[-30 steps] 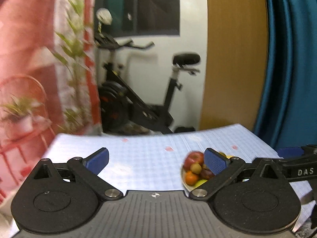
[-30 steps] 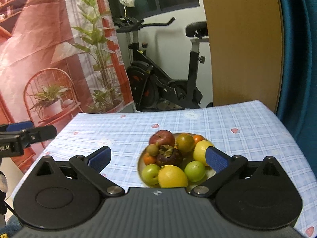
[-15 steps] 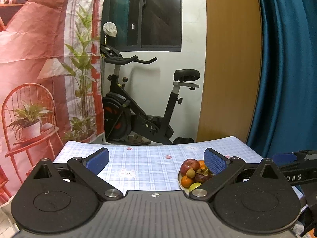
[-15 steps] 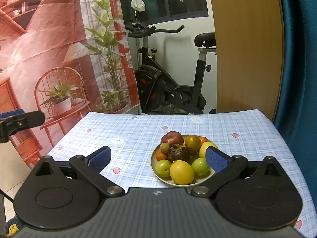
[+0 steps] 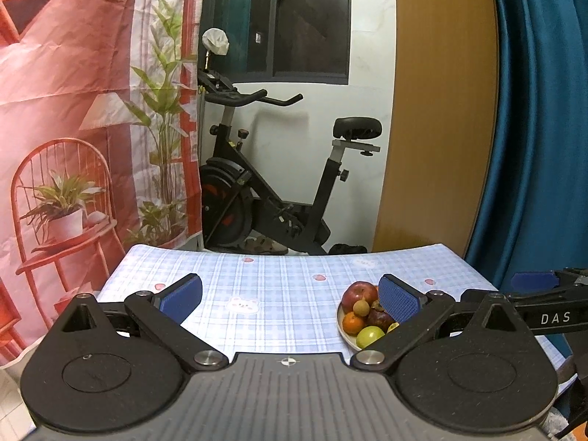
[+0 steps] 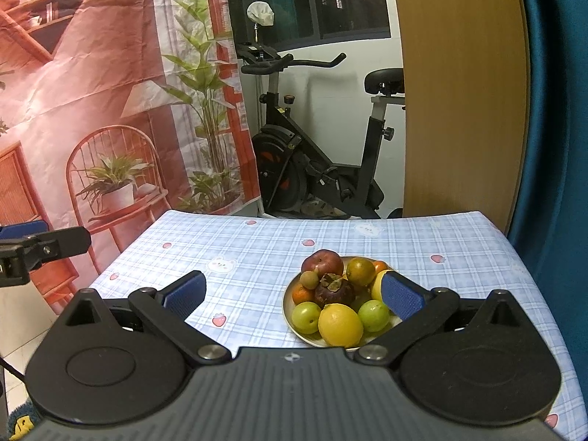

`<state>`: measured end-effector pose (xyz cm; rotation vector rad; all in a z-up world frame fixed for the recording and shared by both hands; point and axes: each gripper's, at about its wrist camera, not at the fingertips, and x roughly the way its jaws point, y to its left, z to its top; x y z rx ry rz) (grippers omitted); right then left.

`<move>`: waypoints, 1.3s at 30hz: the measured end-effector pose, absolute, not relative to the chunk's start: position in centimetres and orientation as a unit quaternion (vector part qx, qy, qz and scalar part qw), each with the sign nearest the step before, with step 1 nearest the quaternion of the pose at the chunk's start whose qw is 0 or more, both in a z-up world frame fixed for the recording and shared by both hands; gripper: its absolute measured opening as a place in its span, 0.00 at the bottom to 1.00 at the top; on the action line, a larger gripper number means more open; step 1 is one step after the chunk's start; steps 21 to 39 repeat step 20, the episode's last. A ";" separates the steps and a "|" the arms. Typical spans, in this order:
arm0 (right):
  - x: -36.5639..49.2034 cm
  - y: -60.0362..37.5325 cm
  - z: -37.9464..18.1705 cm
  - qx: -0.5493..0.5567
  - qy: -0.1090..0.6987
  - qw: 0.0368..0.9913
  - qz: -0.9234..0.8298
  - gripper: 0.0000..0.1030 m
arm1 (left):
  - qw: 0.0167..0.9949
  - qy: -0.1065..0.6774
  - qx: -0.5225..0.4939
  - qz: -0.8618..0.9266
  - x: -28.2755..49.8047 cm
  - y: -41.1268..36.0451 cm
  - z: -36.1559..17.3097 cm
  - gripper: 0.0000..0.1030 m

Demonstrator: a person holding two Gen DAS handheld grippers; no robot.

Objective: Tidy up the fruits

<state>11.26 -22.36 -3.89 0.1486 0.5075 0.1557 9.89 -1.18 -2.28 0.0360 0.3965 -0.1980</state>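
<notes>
A plate [image 6: 294, 325] piled with fruit sits on the blue checked tablecloth [image 6: 257, 257]. It holds a red apple [image 6: 322, 261], a dark mangosteen [image 6: 334, 289], a yellow lemon [image 6: 340, 324], green fruits [image 6: 305, 316] and an orange [image 6: 300, 294]. My right gripper [image 6: 292, 294] is open and empty, hovering in front of the plate. My left gripper [image 5: 290, 297] is open and empty to the plate's left; the plate [image 5: 345, 334] shows behind its right finger. The right gripper's arm [image 5: 544, 294] shows at the left wrist view's right edge.
An exercise bike [image 6: 316, 169] stands behind the table. A printed backdrop [image 6: 92, 92] hangs on the left, a wooden panel [image 6: 459, 92] and a blue curtain [image 6: 555, 110] on the right. The table's left edge [image 6: 121, 257] is near the left gripper [image 6: 36, 250].
Both grippers have pulled back and risen from the plate, so more of the table and room shows. Both stay open and empty.
</notes>
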 end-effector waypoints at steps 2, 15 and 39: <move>11.2 -22.3 -3.9 0.072 0.250 0.963 0.077 1.00 | 0.975 0.198 0.018 -0.098 9.8 -1.2 -2.3 1.00; 10.8 -22.1 -3.3 0.058 0.233 0.968 0.075 1.00 | 0.974 0.206 0.013 -0.093 9.9 -0.9 -2.4 1.00; 10.7 -22.1 -3.4 0.058 0.231 0.968 0.075 1.00 | 0.975 0.200 0.014 -0.093 9.8 -0.9 -2.3 1.00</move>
